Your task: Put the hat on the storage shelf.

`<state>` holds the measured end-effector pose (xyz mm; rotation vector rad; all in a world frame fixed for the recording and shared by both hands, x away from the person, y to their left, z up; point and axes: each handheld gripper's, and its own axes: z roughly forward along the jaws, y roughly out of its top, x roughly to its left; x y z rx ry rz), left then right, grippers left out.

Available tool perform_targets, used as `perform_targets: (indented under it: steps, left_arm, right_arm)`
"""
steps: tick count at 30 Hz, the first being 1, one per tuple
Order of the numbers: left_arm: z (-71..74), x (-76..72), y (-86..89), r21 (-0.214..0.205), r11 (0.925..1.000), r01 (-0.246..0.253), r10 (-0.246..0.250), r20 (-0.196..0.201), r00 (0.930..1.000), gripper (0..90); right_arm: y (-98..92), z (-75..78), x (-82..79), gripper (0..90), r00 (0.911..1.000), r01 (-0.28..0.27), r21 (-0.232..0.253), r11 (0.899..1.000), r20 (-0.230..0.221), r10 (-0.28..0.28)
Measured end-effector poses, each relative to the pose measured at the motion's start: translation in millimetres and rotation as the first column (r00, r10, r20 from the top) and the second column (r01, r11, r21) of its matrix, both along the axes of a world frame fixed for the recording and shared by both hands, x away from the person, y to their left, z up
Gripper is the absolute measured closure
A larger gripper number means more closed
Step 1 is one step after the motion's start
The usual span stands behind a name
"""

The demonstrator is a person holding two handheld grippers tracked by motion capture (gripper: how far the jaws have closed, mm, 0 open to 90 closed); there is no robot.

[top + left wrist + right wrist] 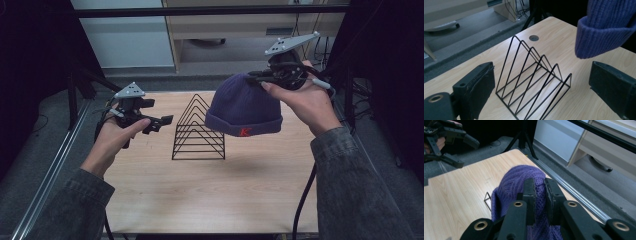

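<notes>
A person's right gripper (260,79), at two o'clock over a light wooden desk (210,200), has its black fingers (530,195) clenched on the crown of a purple knitted wool hat with a red letter on its cuff (244,111). The hat hangs in the air, its cuff just right of a black wire rack of triangular dividers (198,131) standing at the desk's centre. The left gripper (165,121), at ten o'clock, hovers with fingers released and nothing between them. To settle the hat well, it likely needs lowering with its opening centred over the wire peaks, the left gripper steadying the cuff. Open desk lies toward six o'clock; a metal rail (47,172) lines the nine o'clock edge.
</notes>
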<state>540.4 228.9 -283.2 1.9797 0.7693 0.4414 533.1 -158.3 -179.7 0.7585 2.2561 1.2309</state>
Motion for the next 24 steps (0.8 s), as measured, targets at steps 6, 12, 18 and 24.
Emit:
perform_targets:
  steps: [6,12,18,24]
  left_arm:
    - [1.7,1.2,-6.9,0.001,0.9995,0.032,-0.032,-0.003,0.9995,5.4]
    - [-3.6,3.8,-17.3,0.014,0.9976,0.068,-0.067,-0.016,0.9976,5.3]
    - [-8.1,8.6,-28.2,0.002,0.9947,0.103,-0.102,-0.021,0.9945,5.4]
    - [-12.7,11.2,-35.3,0.021,0.9884,0.150,-0.150,-0.012,0.9886,3.9]
  right_arm:
    - [7.2,3.6,6.0,79.9,1.0000,-0.004,0.022,1.000,0.007,0.004]
    - [19.2,7.0,11.6,79.9,0.9998,-0.019,0.025,0.999,0.010,0.019]
    - [35.4,10.3,17.4,79.9,0.9987,-0.049,0.051,0.998,0.015,0.048]
    - [50.7,10.6,18.6,79.8,0.9973,-0.072,0.065,0.995,0.015,0.072]
